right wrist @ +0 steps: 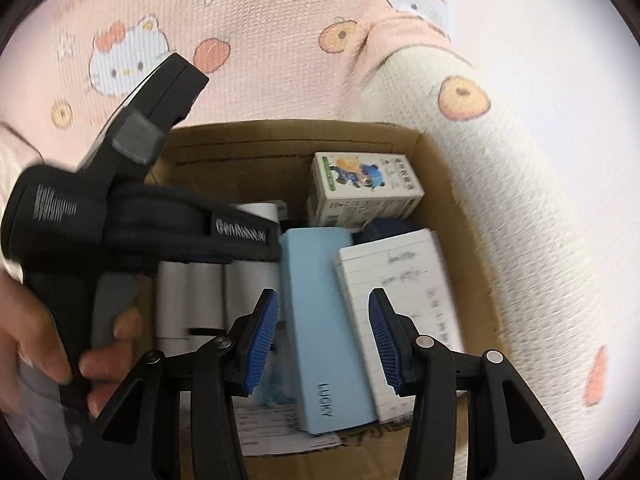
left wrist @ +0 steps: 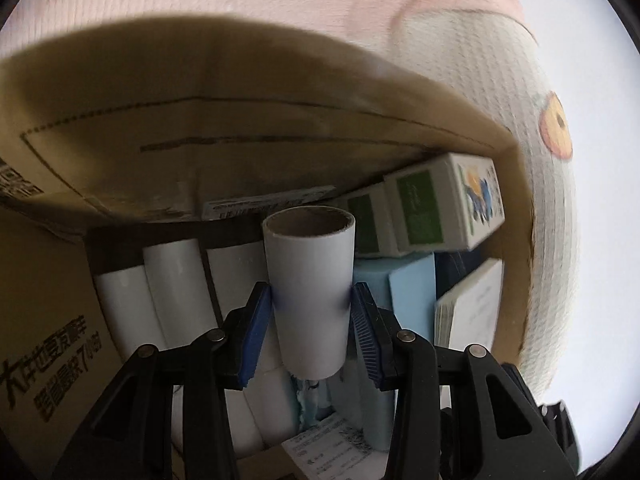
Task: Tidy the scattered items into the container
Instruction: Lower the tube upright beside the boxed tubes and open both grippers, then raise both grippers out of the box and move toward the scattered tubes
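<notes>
Left wrist view: I have the white tube [left wrist: 310,292] pinched at mid-length between the fingers of my left gripper [left wrist: 311,336], upright with its brown cardboard mouth toward twelve o'clock, hanging over the open cardboard box [left wrist: 168,152]. I judge this the drop-in step: the tube needs lowering into a gap beside the other white tubes [left wrist: 168,292] lying at nine o'clock of it, then the fingers need spreading. The tube looks smooth and rigid, a plain cylinder that should roll if laid loosely. At three o'clock sits a pale blue case [left wrist: 412,284], and at one o'clock a small printed carton [left wrist: 444,204] with green panels and a cartoon end leans against the box wall. In the right wrist view my right gripper [right wrist: 324,340] hovers with fingers apart and nothing between them, above the matte blue case [right wrist: 320,320] marked LUCKY; a lined notepad [right wrist: 400,300] lies just beside it at three o'clock. The box is corrugated, brown, with printed lettering. Around it lies a pink waffle-textured cloth [right wrist: 260,40] with cartoon cats.
</notes>
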Motion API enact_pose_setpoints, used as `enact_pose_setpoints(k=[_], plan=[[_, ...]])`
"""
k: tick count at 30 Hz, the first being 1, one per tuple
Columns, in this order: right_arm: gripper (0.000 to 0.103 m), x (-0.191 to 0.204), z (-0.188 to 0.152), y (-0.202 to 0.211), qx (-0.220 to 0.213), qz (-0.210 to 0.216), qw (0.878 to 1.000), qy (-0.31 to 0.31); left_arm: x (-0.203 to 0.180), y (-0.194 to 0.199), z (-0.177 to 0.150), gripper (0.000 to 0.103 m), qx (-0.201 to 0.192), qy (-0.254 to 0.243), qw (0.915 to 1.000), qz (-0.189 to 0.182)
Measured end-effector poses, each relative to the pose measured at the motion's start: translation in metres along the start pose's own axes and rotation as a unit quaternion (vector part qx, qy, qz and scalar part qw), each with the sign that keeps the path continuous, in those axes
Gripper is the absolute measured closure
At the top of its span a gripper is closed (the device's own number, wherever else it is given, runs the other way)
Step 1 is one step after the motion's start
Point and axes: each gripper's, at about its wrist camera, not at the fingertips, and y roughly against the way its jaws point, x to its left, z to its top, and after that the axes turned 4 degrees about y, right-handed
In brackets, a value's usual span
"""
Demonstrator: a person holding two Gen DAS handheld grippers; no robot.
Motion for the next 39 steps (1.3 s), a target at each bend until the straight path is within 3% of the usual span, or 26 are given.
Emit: enact_pose_setpoints(k=[5, 10, 13, 14, 19, 24, 29, 31, 32, 35, 39], plan=[[0.059, -0.002, 0.007, -0.007, 0.01, 0.01, 1.0, 0.003, 0.002, -0.002, 0.0, 0.055, 0.021, -0.005, 0.9997, 0.009], [0.059, 0.0, 0.005, -0.006, 0.018, 0.024, 0.999, -0.015, -0.005, 0.005, -0.005, 0.057, 0.009, -0.031, 0.9994, 0.011], [0.059, 0.003, 0.004, -0.005, 0.02, 0.033, 0.999, -0.017, -0.007, 0.006, -0.003, 0.093, 0.002, -0.04, 0.9991, 0.012], [0.059, 0.005, 0.004, -0.004, 0.019, 0.035, 0.999, -0.015, -0.006, 0.004, -0.002, 0.095, 0.009, -0.039, 0.9992, -0.003], [0.059, 0.013, 0.003, -0.005, 0.02, 0.035, 0.999, -0.004, -0.004, 0.0, 0.002, 0.095, 0.021, -0.028, 0.9992, -0.018], [0.059, 0.016, 0.002, -0.009, 0.024, 0.042, 0.999, 0.0, -0.014, 0.025, 0.0, 0.095, -0.005, -0.044, 0.9987, -0.024], [0.06, 0.016, 0.005, -0.016, 0.031, 0.116, 0.993, -0.018, -0.028, 0.055, -0.002, 0.096, -0.016, -0.101, 0.9948, -0.006], [0.083, 0.017, 0.008, -0.02, 0.037, 0.141, 0.989, -0.026, -0.031, 0.067, -0.004, 0.096, -0.031, -0.127, 0.9913, -0.008], [0.086, 0.019, 0.01, -0.024, 0.047, 0.152, 0.987, -0.029, -0.032, 0.072, -0.005, 0.096, -0.034, -0.134, 0.9903, -0.014], [0.087, 0.027, 0.021, -0.034, 0.061, 0.157, 0.985, -0.032, -0.026, 0.083, -0.004, 0.096, -0.041, -0.141, 0.9888, -0.029], [0.088, 0.034, 0.035, -0.048, 0.081, 0.164, 0.982, -0.047, -0.013, 0.091, -0.01, 0.096, -0.055, -0.164, 0.9849, -0.017]])
